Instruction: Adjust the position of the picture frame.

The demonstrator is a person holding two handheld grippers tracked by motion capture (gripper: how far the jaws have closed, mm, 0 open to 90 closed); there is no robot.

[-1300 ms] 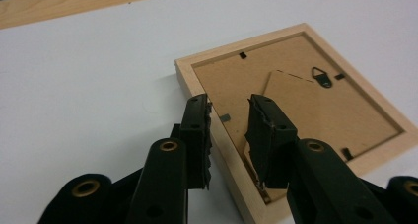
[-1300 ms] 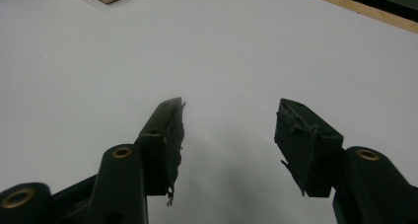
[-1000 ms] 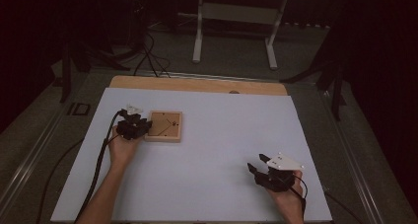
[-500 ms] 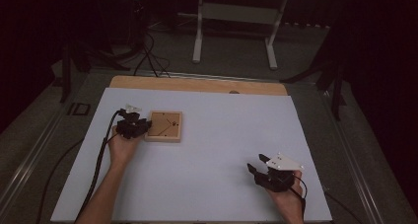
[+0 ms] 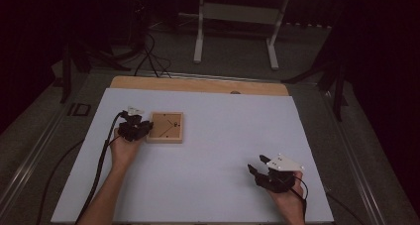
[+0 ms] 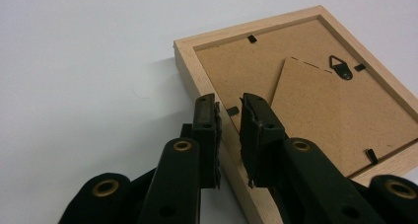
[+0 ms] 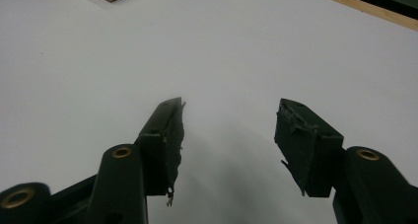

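Wooden picture frame (image 5: 166, 127) lying face down on white table (image 5: 218, 136), left of centre, backing board up. Left gripper (image 6: 229, 116) at frame's near-left edge, jaws narrowed to a slim gap astride the rim; clamped or merely close, cannot tell. Right gripper (image 7: 229, 130) well apart from frame, jaws spread, nothing between them. Advisable: seat jaws squarely over rim, avoid retaining tab (image 6: 232, 110), squeeze gently. Frame recess holding backing board (image 6: 315, 110) and hanger (image 6: 341, 67); contents beneath hidden.
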